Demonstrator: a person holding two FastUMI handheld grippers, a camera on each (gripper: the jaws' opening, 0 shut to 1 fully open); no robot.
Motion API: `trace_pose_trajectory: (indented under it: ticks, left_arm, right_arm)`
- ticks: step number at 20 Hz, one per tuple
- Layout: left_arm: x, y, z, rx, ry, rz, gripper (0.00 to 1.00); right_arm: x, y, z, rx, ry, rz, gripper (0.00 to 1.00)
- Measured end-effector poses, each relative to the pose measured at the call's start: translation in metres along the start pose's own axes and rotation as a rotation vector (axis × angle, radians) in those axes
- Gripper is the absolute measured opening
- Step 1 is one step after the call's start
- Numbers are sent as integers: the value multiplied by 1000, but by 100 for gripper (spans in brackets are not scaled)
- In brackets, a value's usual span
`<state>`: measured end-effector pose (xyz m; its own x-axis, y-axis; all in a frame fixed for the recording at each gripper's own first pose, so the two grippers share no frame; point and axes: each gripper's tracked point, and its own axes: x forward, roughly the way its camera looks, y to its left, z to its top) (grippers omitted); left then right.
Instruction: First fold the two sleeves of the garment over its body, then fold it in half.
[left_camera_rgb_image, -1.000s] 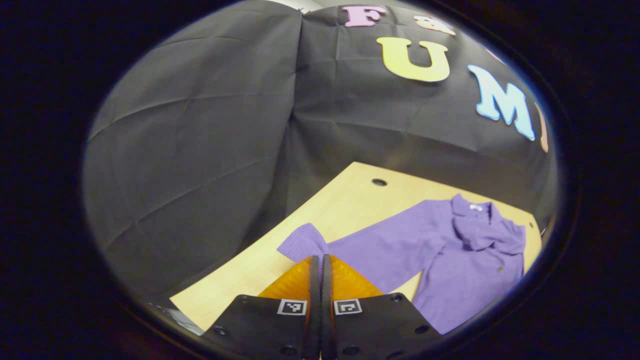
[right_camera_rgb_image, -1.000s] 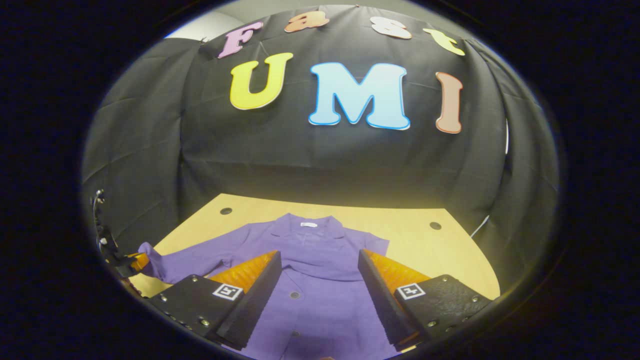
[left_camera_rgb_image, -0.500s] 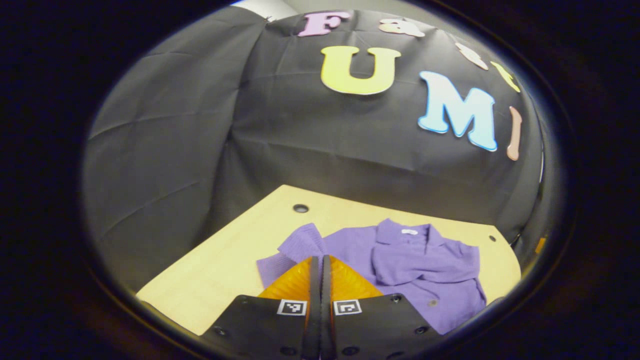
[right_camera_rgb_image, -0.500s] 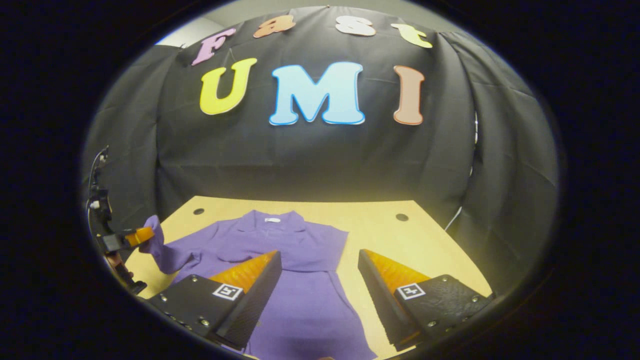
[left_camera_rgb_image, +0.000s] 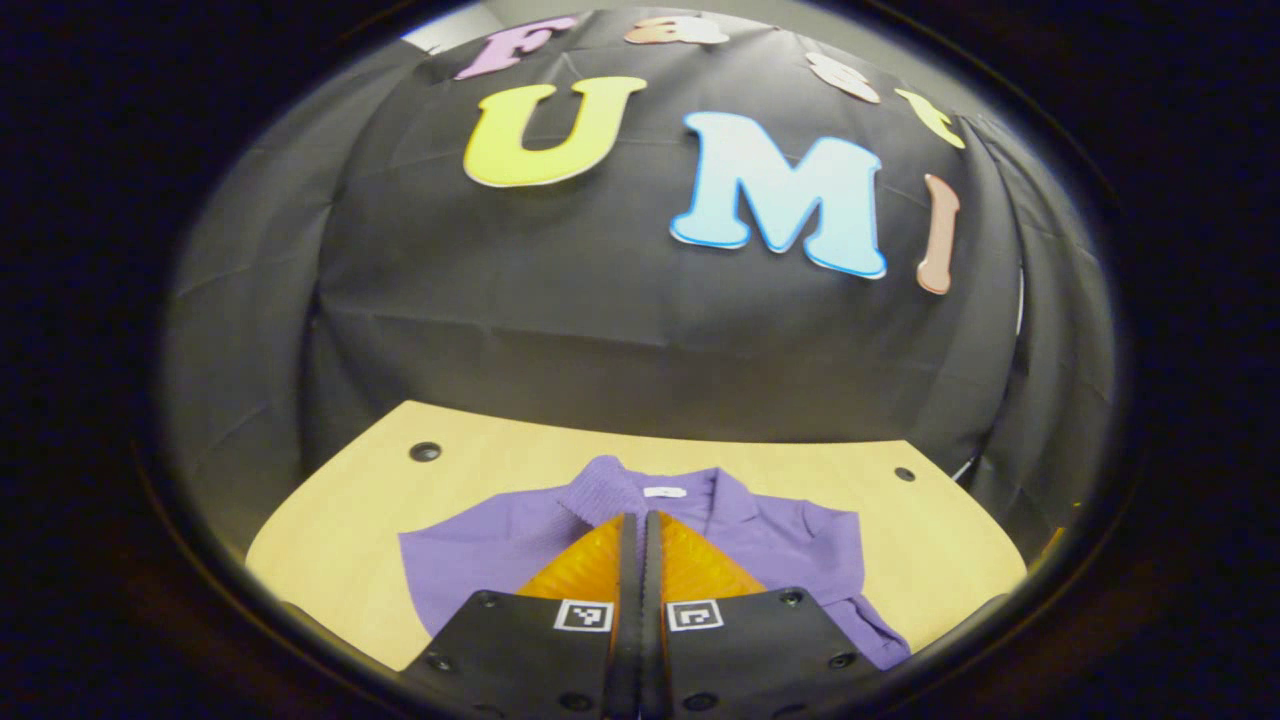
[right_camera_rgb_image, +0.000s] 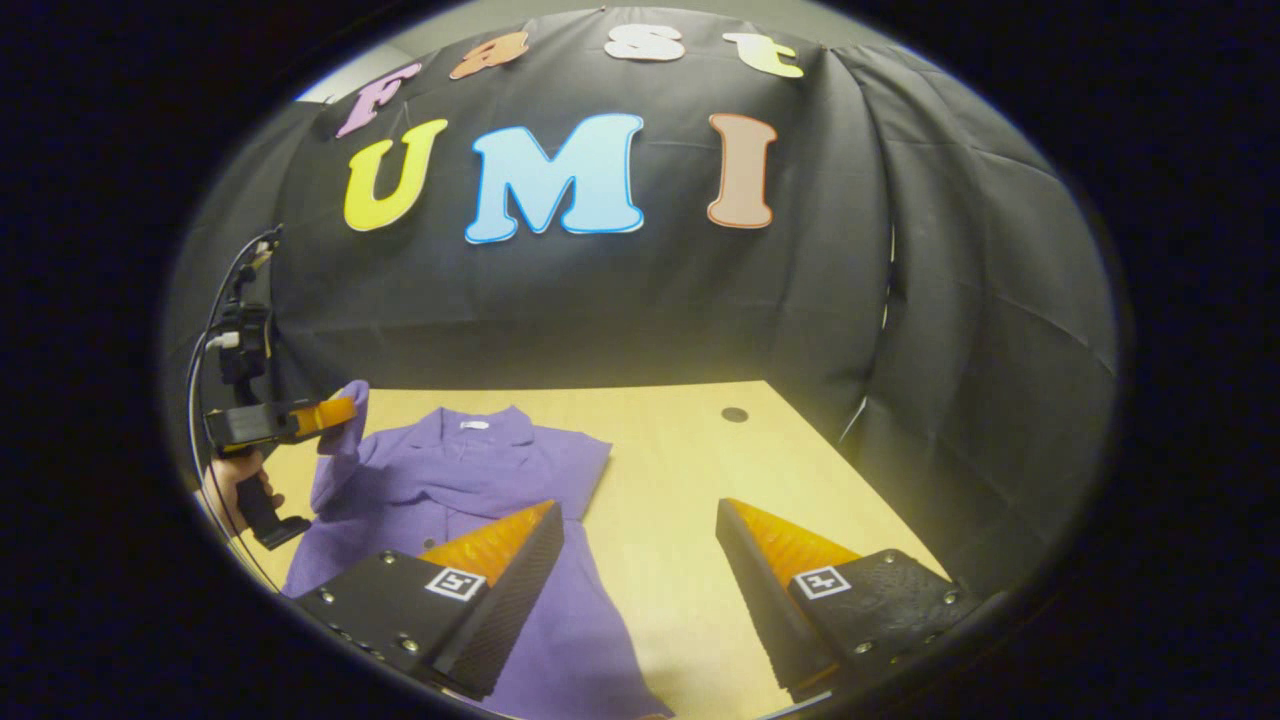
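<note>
The left gripper (left_camera_rgb_image: 640, 520) has its jaws pinching the cuff (left_camera_rgb_image: 600, 485) of a sleeve, lifted over the shirt (left_camera_rgb_image: 800, 540) at 12 o'clock. The right gripper (right_camera_rgb_image: 640, 540) hangs with jaws spread above the tabletop (right_camera_rgb_image: 680, 480), shirt at 10 o'clock.

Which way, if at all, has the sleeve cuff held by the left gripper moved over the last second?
Yes. The cuff in the left gripper has been carried from the table's left edge inward, toward the collar.
</note>
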<state>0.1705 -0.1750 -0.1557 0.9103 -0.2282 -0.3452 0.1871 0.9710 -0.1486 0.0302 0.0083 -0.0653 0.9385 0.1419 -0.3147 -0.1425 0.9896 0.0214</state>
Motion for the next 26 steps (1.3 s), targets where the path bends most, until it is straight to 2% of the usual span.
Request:
trace_pose_trajectory:
  ticks: [3, 6, 9, 14, 17, 23, 24, 26]
  left_arm:
    - [20, -55, -2, 45, 12, -68, 6]
    - [37, -101, -24, 75, 49, -123, 6]
    - [55, -130, -52, 101, 91, -144, 5]
    - [66, -157, -79, 159, 121, -173, 6]
    - [73, -174, -92, 184, 135, -203, 6]
    - [73, -173, -115, 149, 195, -226, 7]
    - [70, -175, -116, 136, 202, -242, 13]
    - [60, -181, -117, 111, 211, -284, 17]
  right_arm:
    - [4, -17, -5, 14, 9, -11, 96]
    - [6, -30, -14, 2, 22, -15, 97]
    - [8, -36, -27, -25, 40, 5, 96]
    - [12, -35, -52, -25, 91, 68, 96]
    - [12, -36, -55, -12, 96, 68, 96]
    - [3, -41, -61, -10, 100, 27, 96]
    - [2, -39, -63, -7, 106, 25, 96]
    - [-3, -32, -66, -5, 110, 27, 96]
